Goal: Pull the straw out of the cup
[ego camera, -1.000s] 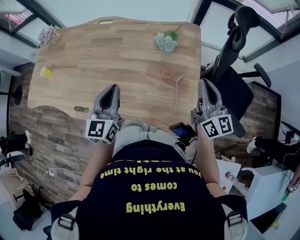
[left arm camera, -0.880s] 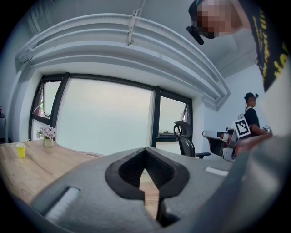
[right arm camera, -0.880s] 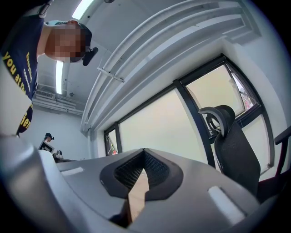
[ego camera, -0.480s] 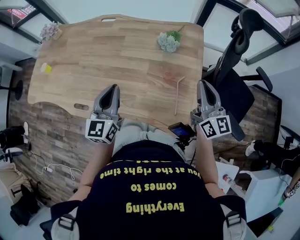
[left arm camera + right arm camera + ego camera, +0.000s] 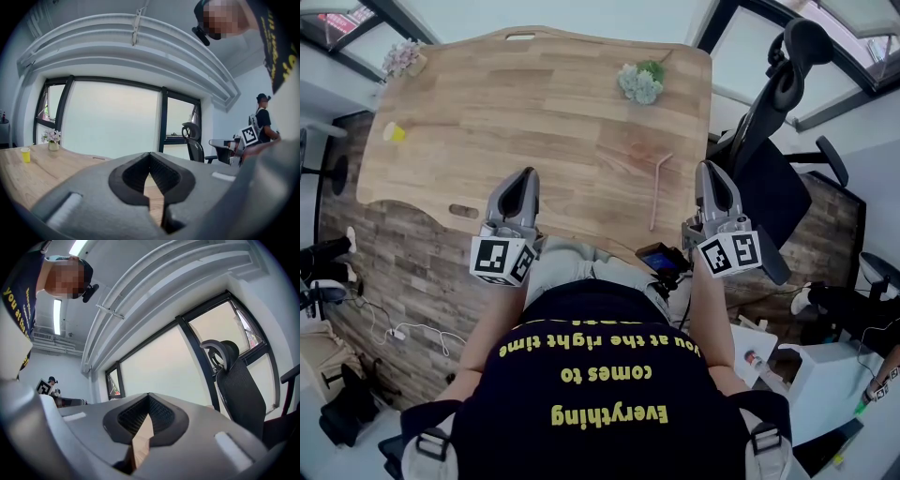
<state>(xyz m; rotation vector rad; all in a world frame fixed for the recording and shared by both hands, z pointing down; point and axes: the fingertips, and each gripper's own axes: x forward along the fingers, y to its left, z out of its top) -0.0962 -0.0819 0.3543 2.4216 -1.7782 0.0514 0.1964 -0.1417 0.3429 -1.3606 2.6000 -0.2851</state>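
Observation:
A small yellow cup (image 5: 393, 133) stands near the far left edge of the wooden table (image 5: 534, 103); the left gripper view also shows the cup (image 5: 25, 154). A thin brown straw (image 5: 659, 192) lies flat on the table's right side, far from the cup. My left gripper (image 5: 522, 183) hangs over the table's near edge, jaws together and empty (image 5: 150, 157). My right gripper (image 5: 710, 173) hovers just right of the straw's near end, jaws together with nothing between them (image 5: 149, 399).
Two flower pots stand at the back, one at the right (image 5: 639, 82) and one at the left corner (image 5: 401, 61). A black office chair (image 5: 769, 103) stands close to the table's right edge. Another person (image 5: 262, 122) stands farther off in the room.

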